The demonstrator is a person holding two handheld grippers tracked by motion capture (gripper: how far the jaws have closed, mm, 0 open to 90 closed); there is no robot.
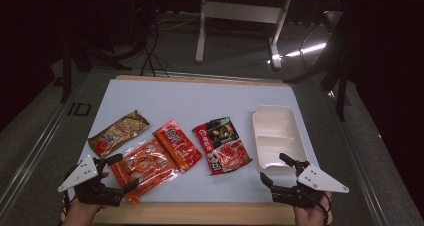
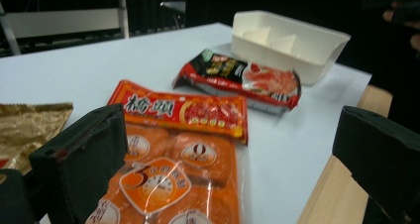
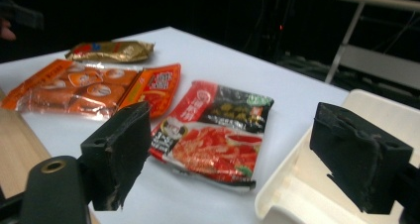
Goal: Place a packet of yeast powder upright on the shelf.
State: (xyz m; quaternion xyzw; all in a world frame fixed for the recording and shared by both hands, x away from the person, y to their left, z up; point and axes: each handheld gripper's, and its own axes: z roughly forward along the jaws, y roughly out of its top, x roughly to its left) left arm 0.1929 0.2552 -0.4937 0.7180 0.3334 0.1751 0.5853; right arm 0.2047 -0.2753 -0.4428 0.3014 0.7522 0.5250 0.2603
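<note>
Four snack packets lie in a row on the white table top (image 1: 200, 98). From left to right they are a gold packet (image 1: 117, 132), a clear orange packet (image 1: 145, 168), a red-orange packet (image 1: 177, 144) and a red-and-black packet (image 1: 222, 144). To their right stands a white compartment tray (image 1: 277, 136). My left gripper (image 1: 124, 172) is open at the front left, its jaws on either side of the orange packet's (image 2: 168, 179) near end without touching it. At the front right, my right gripper (image 1: 273, 167) is open and holds nothing, beside the tray's (image 3: 297, 194) near corner.
A bare wooden strip (image 1: 200, 213) runs along the table's front edge. White table legs (image 1: 202, 31) and dark cables (image 1: 150, 51) stand on the floor beyond the far edge. The far half of the table top holds nothing.
</note>
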